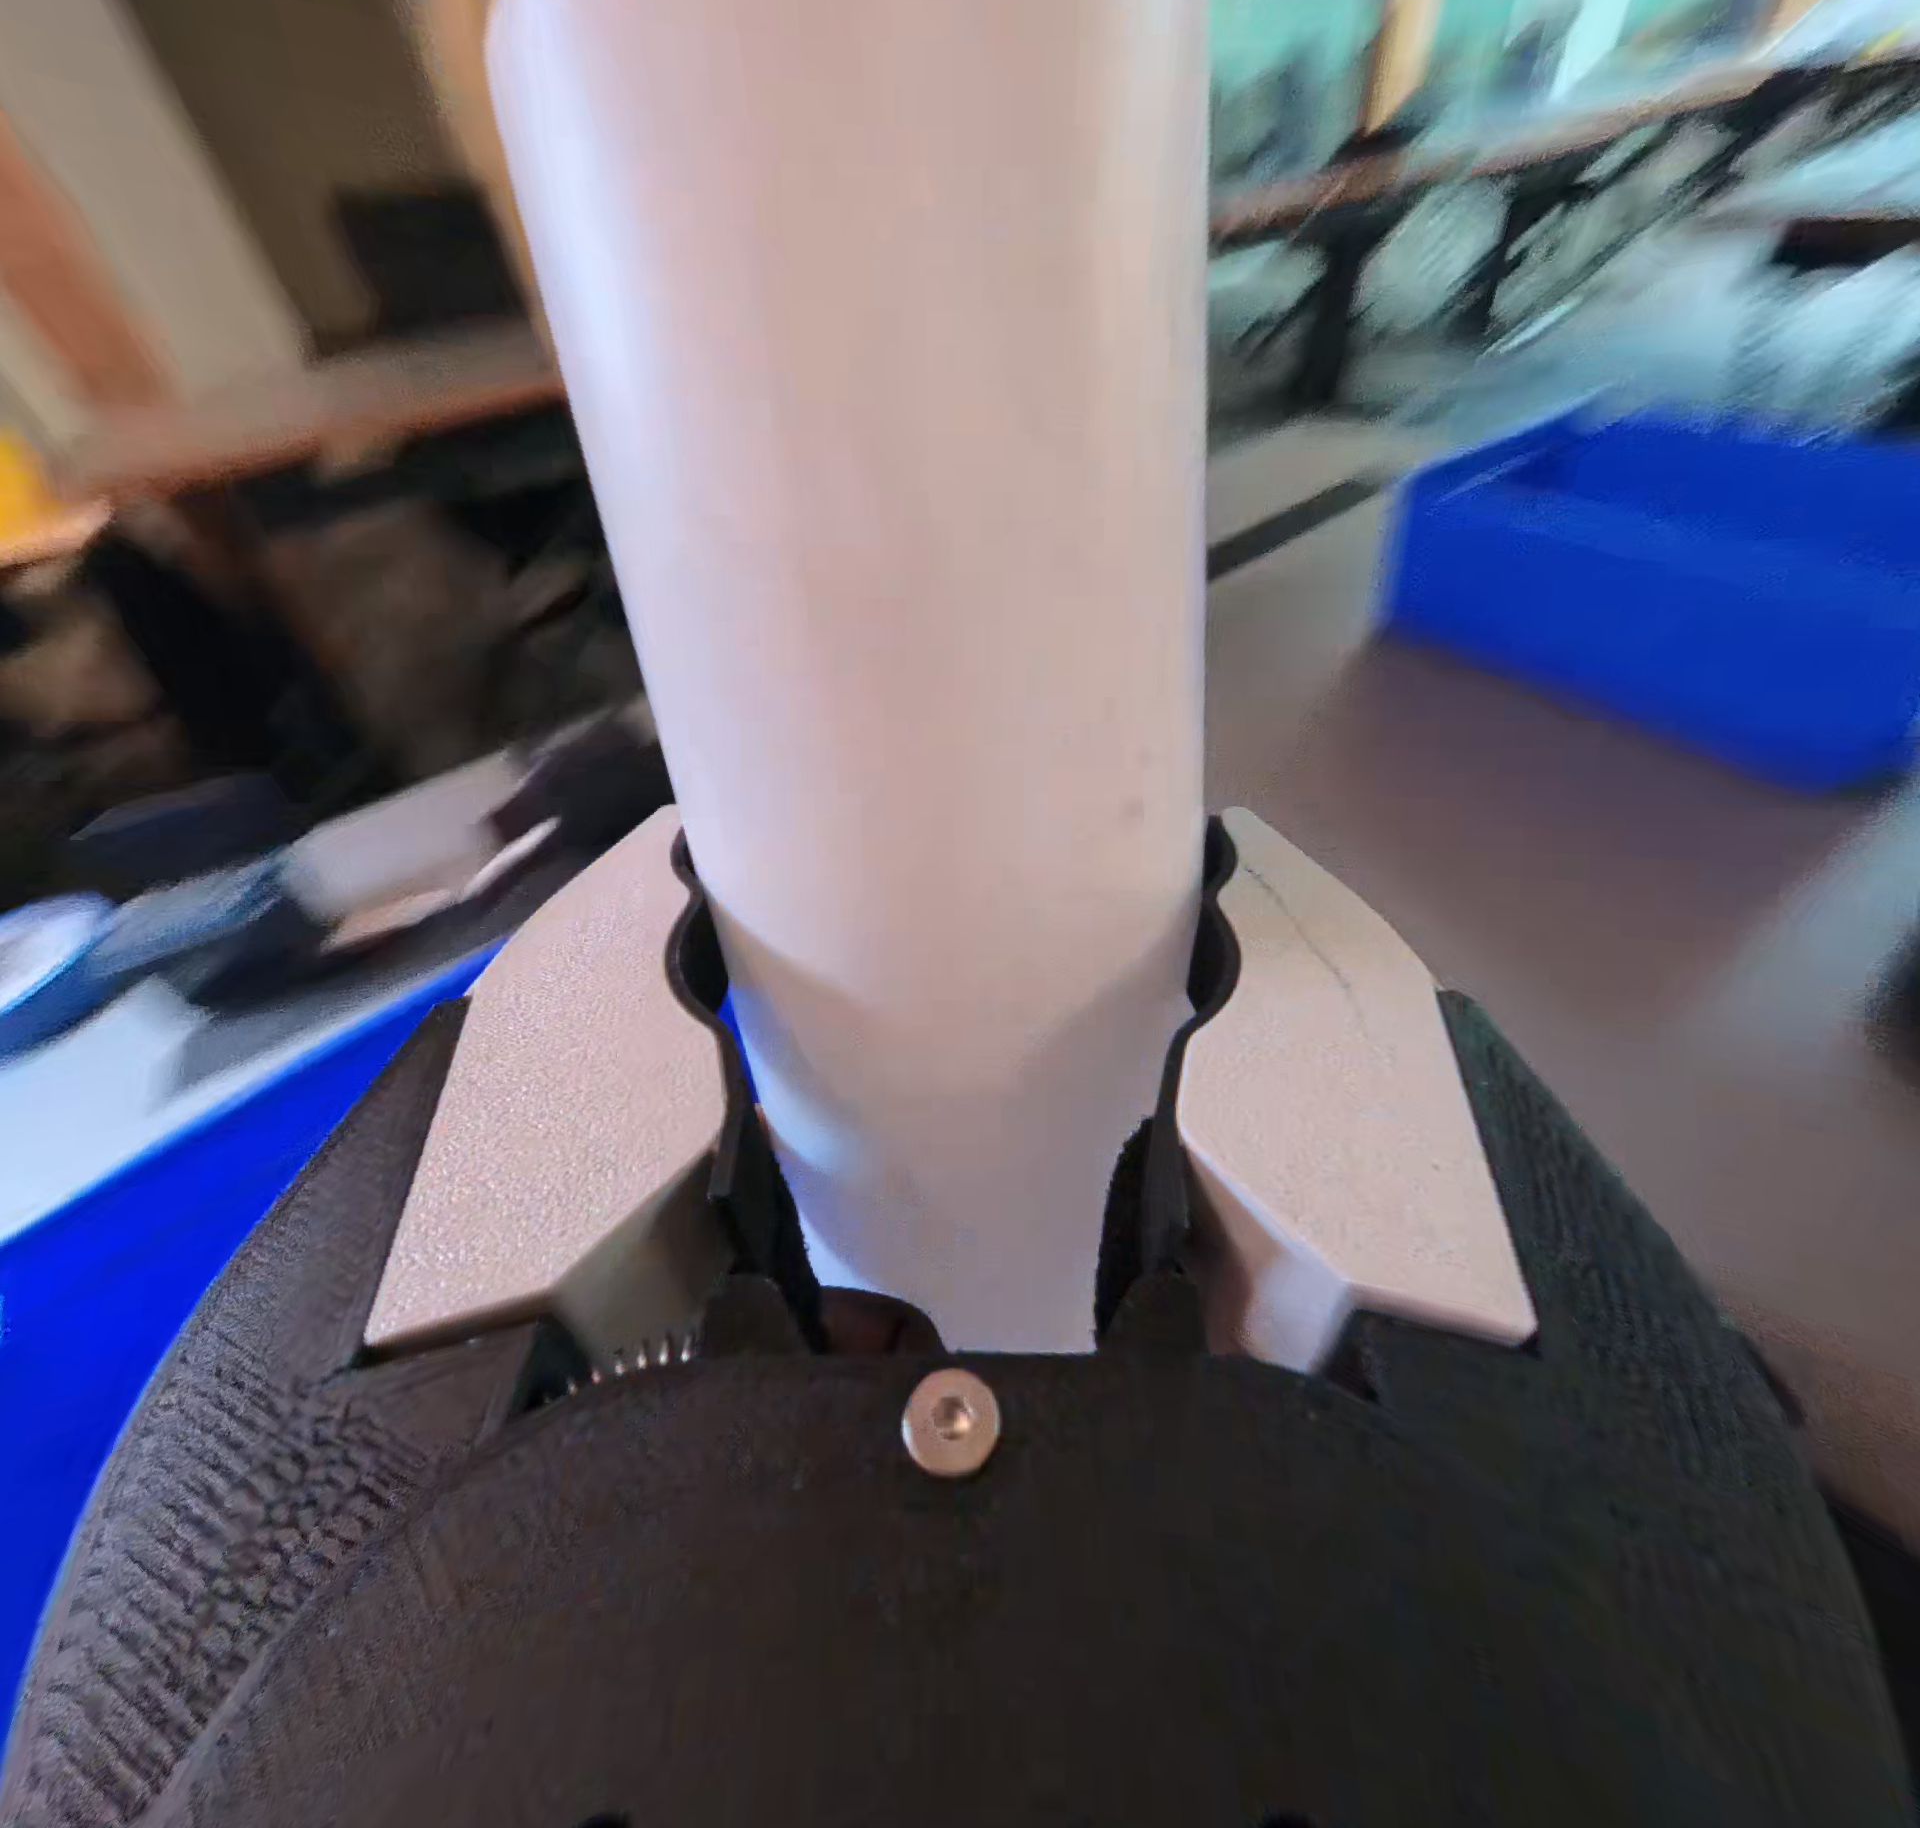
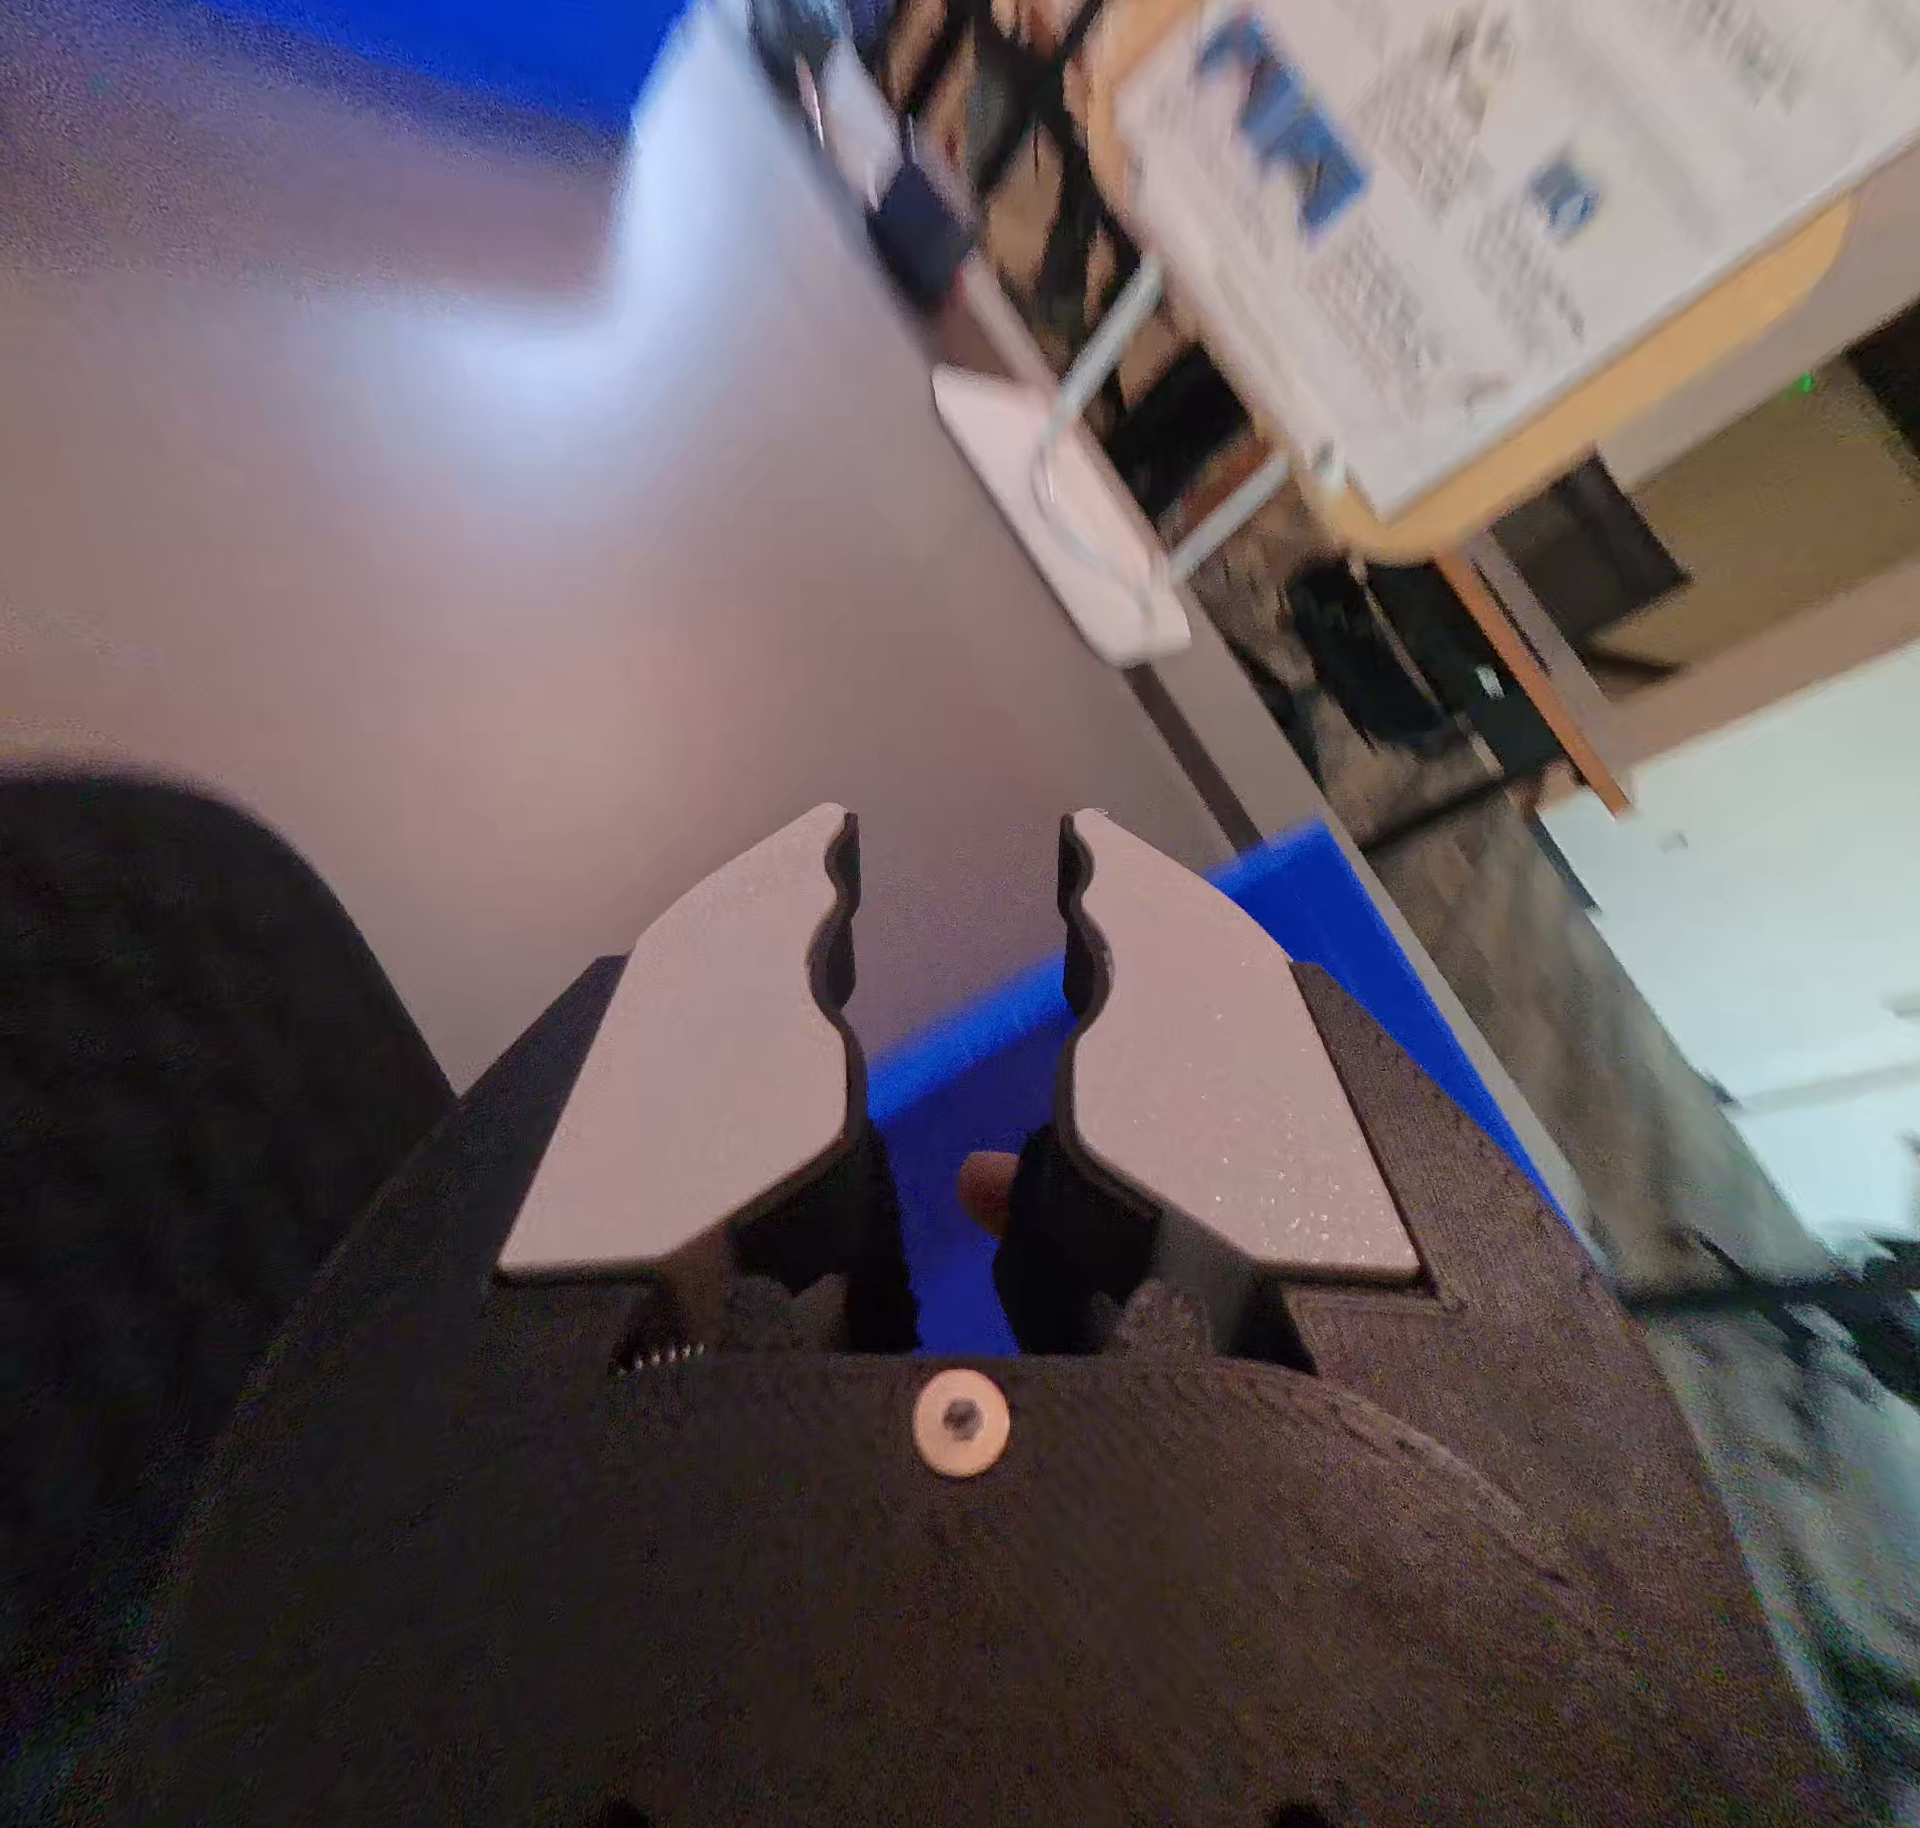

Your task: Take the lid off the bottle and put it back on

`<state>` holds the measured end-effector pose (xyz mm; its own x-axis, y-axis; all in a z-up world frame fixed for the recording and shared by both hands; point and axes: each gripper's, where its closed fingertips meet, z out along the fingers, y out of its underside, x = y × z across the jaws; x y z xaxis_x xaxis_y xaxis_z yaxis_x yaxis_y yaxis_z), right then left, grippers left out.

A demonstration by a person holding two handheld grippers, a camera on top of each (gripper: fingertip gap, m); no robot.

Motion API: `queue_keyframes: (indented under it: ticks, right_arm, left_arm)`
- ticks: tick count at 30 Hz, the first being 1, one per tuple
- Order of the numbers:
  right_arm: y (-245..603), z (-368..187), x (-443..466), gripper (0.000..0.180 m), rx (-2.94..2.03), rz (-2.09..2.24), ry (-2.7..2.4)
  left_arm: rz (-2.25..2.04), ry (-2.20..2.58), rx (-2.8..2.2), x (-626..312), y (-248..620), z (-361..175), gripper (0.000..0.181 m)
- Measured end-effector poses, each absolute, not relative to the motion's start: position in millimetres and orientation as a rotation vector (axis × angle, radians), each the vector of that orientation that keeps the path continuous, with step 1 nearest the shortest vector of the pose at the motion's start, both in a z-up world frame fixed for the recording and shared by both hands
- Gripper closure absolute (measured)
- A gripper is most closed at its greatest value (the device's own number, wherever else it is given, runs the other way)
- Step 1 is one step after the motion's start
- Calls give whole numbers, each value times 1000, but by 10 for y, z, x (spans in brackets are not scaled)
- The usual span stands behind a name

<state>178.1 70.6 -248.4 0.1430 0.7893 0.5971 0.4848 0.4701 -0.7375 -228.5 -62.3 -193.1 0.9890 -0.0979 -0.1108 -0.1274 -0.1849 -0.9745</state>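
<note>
In the left wrist view a tall white bottle (image 1: 883, 428) fills the middle and runs up past the top edge. My left gripper (image 1: 951, 864) is shut on its lower body, one grey finger on each side. The bottle's top and lid are out of frame; a dark edge shows at its upper left. In the right wrist view my right gripper (image 2: 958, 833) is open with a narrow gap and holds nothing. It is tilted above the grey table (image 2: 520, 583). The bottle and lid are not in that view.
A blue bin (image 1: 1662, 594) stands on the table to the right in the left wrist view, and another blue edge (image 1: 104, 1259) lies low left. In the right wrist view a blue bin (image 2: 1039, 1051) sits below the fingers, another blue bin (image 2: 416, 2) at top left, and a white clamp base (image 2: 1060, 521) at the table edge. Both backgrounds are blurred.
</note>
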Motion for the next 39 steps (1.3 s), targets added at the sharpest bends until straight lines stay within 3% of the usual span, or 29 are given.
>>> queue_keyframes:
  ticks: [5,10,16,29,35,39]
  right_arm:
    - [57,-2016,1040,137,-990,921,-1313]
    - [-233,-1553,614,111,-944,1354,-1125]
    - [-153,-1472,309,89,-1038,1385,-1077]
    - [-281,-1850,133,104,-1147,1312,-1299]
    - [-410,-1930,130,104,-1088,1316,-1306]
    - [-463,-1943,122,104,-1064,1272,-1337]
  left_arm:
    - [-326,348,-1421,-836,-529,-1617,91]
    - [-451,434,-1382,-10,-267,-2092,92]
    - [-453,495,-1433,263,-105,-2531,92]
    - [-328,661,-1538,337,-117,-2977,91]
    - [-298,658,-1507,404,-121,-2749,77]
    - [-283,700,-1570,449,-139,-2794,84]
